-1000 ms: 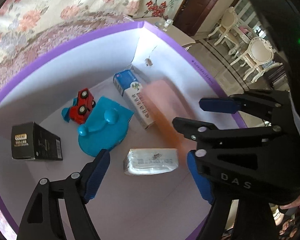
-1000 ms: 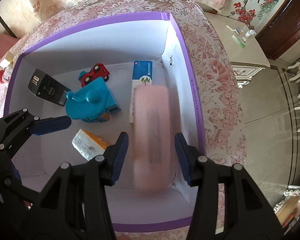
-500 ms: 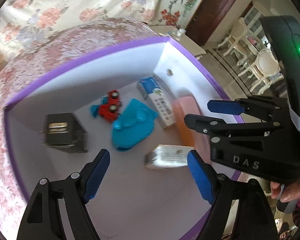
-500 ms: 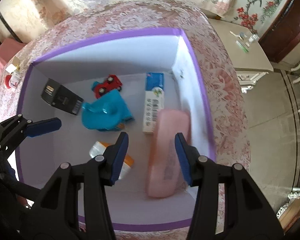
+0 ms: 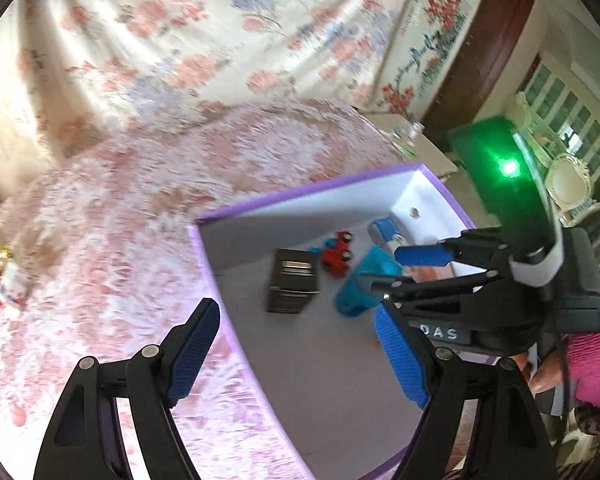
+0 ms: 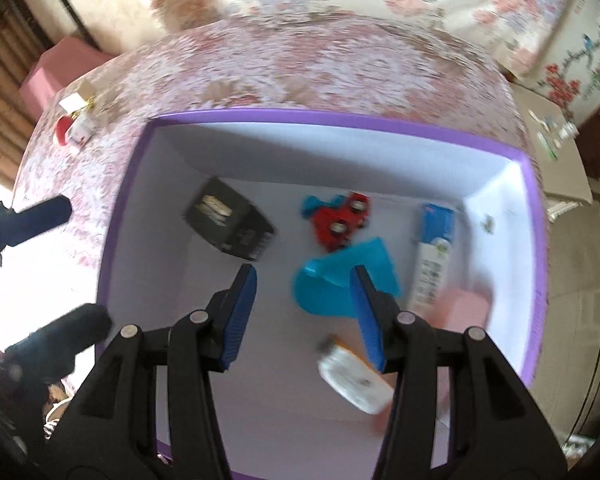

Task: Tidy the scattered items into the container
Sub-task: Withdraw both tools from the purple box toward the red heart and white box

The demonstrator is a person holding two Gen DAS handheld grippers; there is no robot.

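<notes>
Six items already lie in the purple-rimmed box [image 6: 536, 240] — one red-and-white item [image 6: 74, 128] remains at upper left. Left gripper [image 5: 300, 356] and right gripper [image 6: 304, 316] both gape, empty.

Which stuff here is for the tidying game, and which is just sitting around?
For tidying:
purple box
red toy car
black box
pink case
small red-and-white item outside on the cloth

Just lying about:
flowery tablecloth
side cabinet
</notes>
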